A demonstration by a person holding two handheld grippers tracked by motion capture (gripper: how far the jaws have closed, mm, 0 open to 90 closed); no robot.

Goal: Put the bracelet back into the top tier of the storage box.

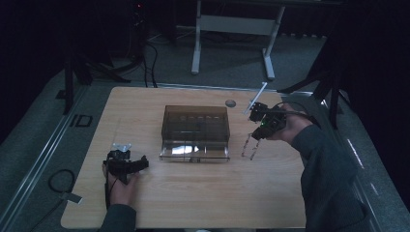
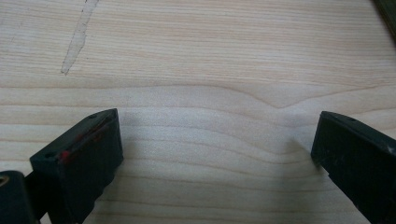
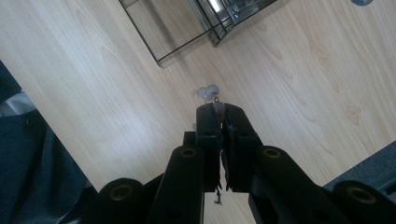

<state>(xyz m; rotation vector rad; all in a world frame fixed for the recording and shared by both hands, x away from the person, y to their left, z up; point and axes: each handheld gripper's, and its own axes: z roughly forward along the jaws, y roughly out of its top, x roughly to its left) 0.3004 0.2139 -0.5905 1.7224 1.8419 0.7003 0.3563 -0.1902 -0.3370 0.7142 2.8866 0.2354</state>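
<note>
Evidently the job is only partway along. The right gripper [image 1: 256, 137] is clenched on a thin, pale, chain-like piece of jewellery [image 1: 251, 147], which hangs from it above the light wooden table [image 1: 193, 193], toward the right edge. It is well clear of the smoky, see-through plastic box [image 1: 196, 121] at the table's middle. The box's clear front tray looks pulled out, so I'd judge the lift done and the laying-in still to come. The left gripper [image 1: 140, 163] rests near the front left corner.

From overhead the chain's dangling loop is plain. The right gripper view instead shows the pinch itself: the right gripper [image 3: 219, 112] has its jaws pressed together on a pale bit of the jewellery [image 3: 206, 91], with a corner of the box [image 3: 187, 32] beyond. The left gripper view shows the left gripper [image 2: 212, 135] released, jaws wide over bare wood.
</note>
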